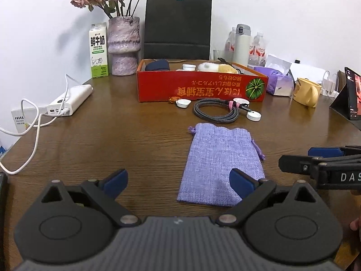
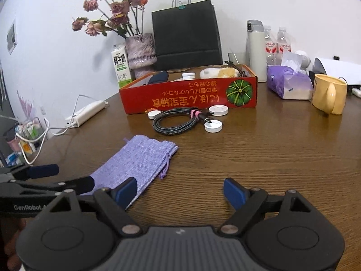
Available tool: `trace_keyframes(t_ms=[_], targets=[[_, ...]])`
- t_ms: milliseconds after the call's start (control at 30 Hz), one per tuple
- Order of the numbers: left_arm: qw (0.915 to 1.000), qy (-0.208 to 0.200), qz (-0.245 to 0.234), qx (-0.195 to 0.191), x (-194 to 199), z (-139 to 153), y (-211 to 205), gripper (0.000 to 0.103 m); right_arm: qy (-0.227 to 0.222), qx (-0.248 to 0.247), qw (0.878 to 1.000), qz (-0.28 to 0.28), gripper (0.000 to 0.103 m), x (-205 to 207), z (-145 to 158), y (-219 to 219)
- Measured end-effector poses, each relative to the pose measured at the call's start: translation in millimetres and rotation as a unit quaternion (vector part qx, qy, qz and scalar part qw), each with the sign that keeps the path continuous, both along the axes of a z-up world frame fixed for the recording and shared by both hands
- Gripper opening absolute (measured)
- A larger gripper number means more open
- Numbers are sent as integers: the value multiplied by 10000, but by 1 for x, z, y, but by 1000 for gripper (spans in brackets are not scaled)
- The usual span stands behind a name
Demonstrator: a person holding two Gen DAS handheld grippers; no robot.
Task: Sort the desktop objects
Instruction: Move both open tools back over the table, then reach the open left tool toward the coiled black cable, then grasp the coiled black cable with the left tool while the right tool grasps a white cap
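Note:
A lilac drawstring pouch (image 1: 217,164) lies flat on the brown table; it also shows in the right wrist view (image 2: 135,160). A coiled grey cable (image 1: 215,111) and white caps (image 1: 253,115) lie in front of the red cardboard box (image 1: 200,88), which holds a plush toy, a dark item and a white jar. My left gripper (image 1: 180,184) is open and empty, its right finger over the pouch's near corner. My right gripper (image 2: 180,194) is open and empty, its left finger at the pouch's near edge. The right gripper (image 1: 293,158) also shows from the side in the left wrist view.
A white power bank (image 1: 71,100) with cables lies at the left. A milk carton (image 1: 98,50), vase (image 1: 123,45) and black paper bag (image 1: 178,27) stand behind the box. A tissue pack (image 2: 288,83), yellow mug (image 2: 329,97), thermos (image 2: 256,49) and a tablet (image 1: 352,94) are at the right.

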State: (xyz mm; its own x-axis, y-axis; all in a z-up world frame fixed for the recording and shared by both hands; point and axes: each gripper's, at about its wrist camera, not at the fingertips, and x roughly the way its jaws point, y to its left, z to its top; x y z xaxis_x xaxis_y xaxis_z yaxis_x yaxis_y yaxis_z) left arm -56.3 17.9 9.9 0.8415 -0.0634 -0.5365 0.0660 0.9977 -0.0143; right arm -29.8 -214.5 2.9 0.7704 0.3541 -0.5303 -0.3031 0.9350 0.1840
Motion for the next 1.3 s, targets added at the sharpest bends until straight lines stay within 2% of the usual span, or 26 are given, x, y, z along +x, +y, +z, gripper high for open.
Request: trace_keyframes(t_ms=[533, 700, 800, 900, 933, 1033, 1100, 1233, 1300], targets=[[10000, 77, -29, 11, 3, 0, 0, 99, -36, 36, 10000, -8, 83, 0, 1, -1], [9999, -25, -108, -87, 14, 10, 2, 99, -53, -78, 10000, -2, 83, 13, 12, -3], [9999, -61, -138, -67, 39, 19, 2, 98, -320, -220, 9992, -72, 82, 31, 24, -4], [9997, -56, -190, -113, 76, 24, 3, 86, -337, -541, 9979, -143, 76, 63, 27, 0], [9996, -13, -248, -136, 90, 24, 4, 81, -305, -598, 9977, -114, 70, 74, 26, 2], [9988, 245, -336, -254, 131, 24, 6, 68, -97, -689, 9976, -24, 59, 107, 20, 8], [9973, 400, -481, -385, 155, 22, 3, 67, -2, -758, 9971, 13, 54, 123, 15, 12], [9933, 828, -569, -573, 196, 15, -14, 65, 145, -846, 9963, 1, 53, 142, 3, 16], [9927, 950, -607, -438, 210, 9, -27, 57, 241, -872, 9959, 37, 46, 147, -3, 17]])
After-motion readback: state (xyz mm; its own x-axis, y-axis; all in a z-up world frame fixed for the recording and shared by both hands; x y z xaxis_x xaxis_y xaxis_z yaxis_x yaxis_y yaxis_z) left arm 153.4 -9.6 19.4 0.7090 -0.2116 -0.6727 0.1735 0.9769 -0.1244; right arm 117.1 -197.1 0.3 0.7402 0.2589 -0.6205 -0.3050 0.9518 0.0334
